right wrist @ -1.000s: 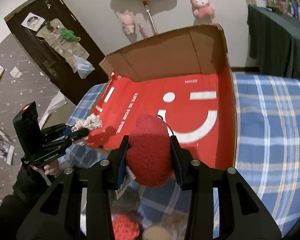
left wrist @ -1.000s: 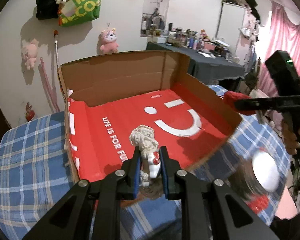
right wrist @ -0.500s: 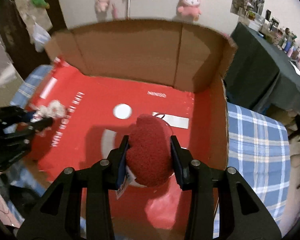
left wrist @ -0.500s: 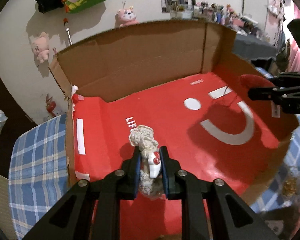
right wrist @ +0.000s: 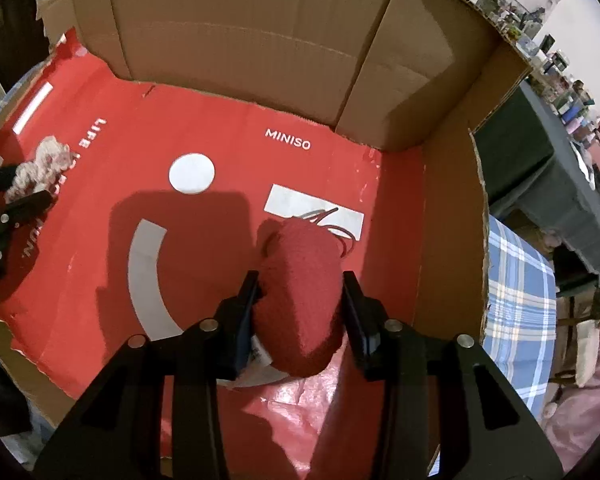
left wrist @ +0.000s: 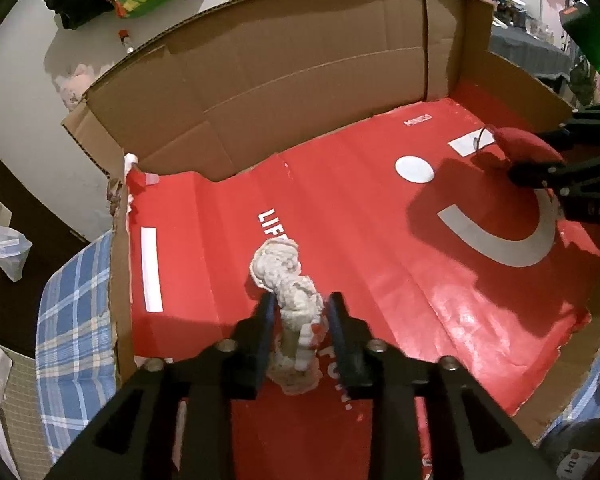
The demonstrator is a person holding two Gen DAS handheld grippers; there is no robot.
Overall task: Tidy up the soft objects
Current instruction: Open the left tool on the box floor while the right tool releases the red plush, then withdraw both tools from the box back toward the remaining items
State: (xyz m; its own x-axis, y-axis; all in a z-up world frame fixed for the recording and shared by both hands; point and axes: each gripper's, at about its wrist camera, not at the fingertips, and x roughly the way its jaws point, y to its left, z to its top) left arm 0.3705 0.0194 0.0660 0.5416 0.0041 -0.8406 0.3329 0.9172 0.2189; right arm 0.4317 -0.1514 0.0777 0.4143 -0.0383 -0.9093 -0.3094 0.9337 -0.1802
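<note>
Currently, risks listed near to far:

left gripper (left wrist: 298, 320): jaws are opening; the cream toy (left wrist: 290, 280) is between them, pads appear clear of it on both sides, so it is judged released.
cream toy: stands partly upright on the red liner (left wrist: 380, 280) at the near left of the box, over the white lettering. Risk: it could be snagged on a pad and dragged out if the gripper is withdrawn before the jaws are wide enough; a topple is likely but harmless.
right gripper (right wrist: 300, 304): clamped on the red plush (right wrist: 300, 296); pads are pressed into its sides, its nose is down on or just above the liner, exact contact cannot be told.
red plush: sits at the right side of the box, near the right wall (right wrist: 448, 240). Risk: its thin cord (right wrist: 332, 220) could be caught by a finger on release and the plush pulled back out.
red liner: loose, creased and glossy. Risk: it could be shifted or lifted by a dragging fingertip, and both toys displaced.
cardboard box (left wrist: 300, 60): tall flaps at the back. Risk: a flap could be clipped on withdrawal and the box nudged on the checked cloth (left wrist: 72, 320).
</note>
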